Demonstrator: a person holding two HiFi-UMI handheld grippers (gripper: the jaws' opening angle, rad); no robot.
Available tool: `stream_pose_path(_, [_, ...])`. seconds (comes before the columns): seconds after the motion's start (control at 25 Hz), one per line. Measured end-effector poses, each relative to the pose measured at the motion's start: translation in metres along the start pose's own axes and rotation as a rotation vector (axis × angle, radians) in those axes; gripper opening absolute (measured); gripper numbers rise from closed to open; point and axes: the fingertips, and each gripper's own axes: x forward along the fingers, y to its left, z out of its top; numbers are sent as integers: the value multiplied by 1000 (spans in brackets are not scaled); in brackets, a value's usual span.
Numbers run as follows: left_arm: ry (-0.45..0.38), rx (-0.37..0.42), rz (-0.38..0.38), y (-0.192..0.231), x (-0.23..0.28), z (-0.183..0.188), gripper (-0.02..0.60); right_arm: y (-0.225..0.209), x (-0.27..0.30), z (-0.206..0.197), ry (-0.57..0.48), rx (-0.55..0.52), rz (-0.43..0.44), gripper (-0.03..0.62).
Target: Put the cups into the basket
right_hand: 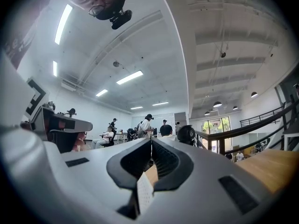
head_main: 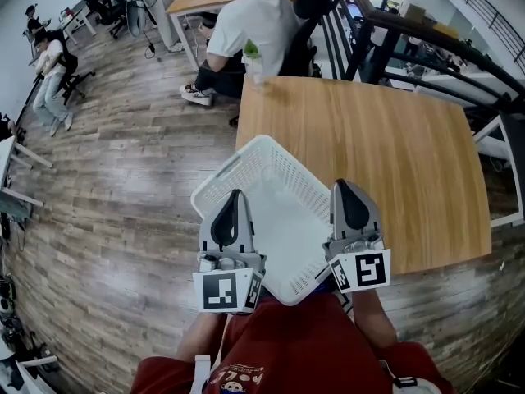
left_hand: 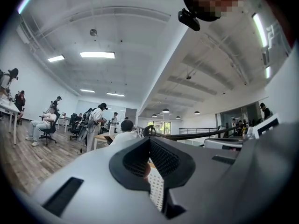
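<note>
Both grippers are on the basket now. The white mesh tub sits at the near left corner of the wooden table, hanging off over the floor. The left gripper is at its near left rim, jaws clenched together, and its own view shows basket mesh low between them, so I read that as a pinch on the rim. The right gripper is at the near right rim, also clamped, with a strip of that white mesh standing between its jaws. Nothing is in the basket as far as can be seen. The one cup in view, clear with something green at the top, stands way off at the far left edge of the table, just in front of a seated person. So this looks like the setup step — getting the basket placed, with no cup handled yet. Next it wants the basket settled fully on the wood, one grip let go, and a long reach to the far edge — taking that cup upright.
</note>
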Motion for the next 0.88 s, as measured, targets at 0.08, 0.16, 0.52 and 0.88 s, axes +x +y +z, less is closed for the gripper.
stream_pose_path(0.08, [-6,7,1,-1,-2,1,8,-1,-3,1,2,-5,-1,11])
stream_pose_path(0.16, [-6,9,-2,-1,-1,1,8,-2,-3,0,7,-10,-5,11])
stream_pose_path(0.52, [-10,7,-1,-1,3,0,8,-3,-3,-1,16,-20,-13,11])
stream_pose_path(0.88, [-10,-1,9,2,0,-2,8,-3,-5,2,5,-17,-14,11])
